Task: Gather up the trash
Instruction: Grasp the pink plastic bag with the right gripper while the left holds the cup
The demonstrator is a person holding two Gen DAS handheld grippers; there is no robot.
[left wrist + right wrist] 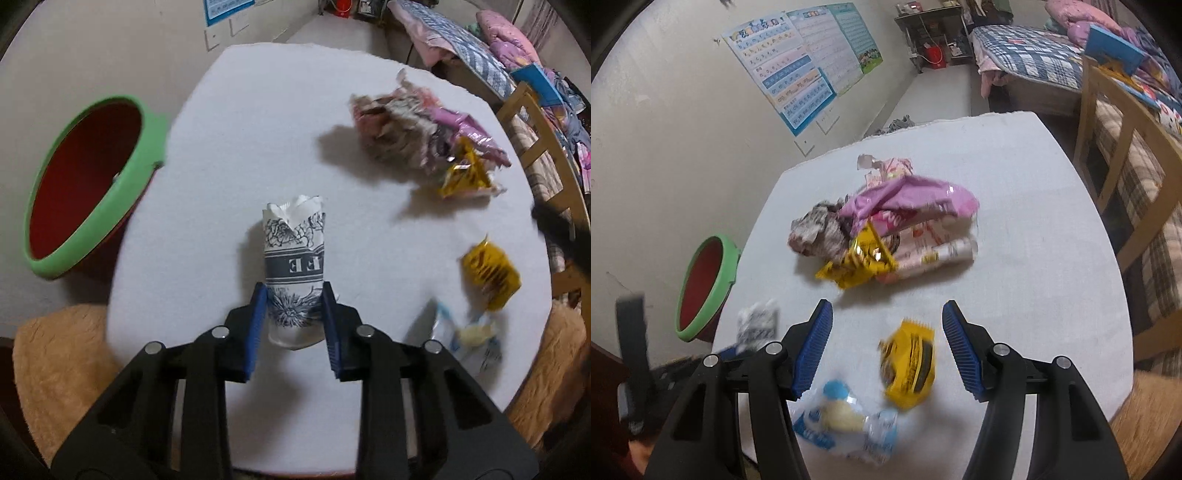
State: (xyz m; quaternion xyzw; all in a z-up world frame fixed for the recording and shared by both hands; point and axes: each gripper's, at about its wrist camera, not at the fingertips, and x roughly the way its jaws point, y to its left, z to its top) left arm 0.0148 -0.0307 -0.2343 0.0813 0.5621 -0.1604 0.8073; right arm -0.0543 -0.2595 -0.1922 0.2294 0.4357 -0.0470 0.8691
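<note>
Left gripper (294, 325) clamped on paper cup (294, 271) (blurred in right view); right gripper (887, 345) agape.

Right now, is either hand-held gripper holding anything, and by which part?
The left hand-held gripper clamps the paper cup near its base. The right hand-held gripper is open, holding nothing.

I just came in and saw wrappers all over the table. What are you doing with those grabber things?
Someone is clearing trash off the white table with a gripper in each hand. The left gripper is squeezed on a flattened paper cup with a flower print. The right gripper is open over a small yellow wrapper, not touching it. A pile of wrappers still waits on the table, and a green-rimmed bin stands beside it.
</note>
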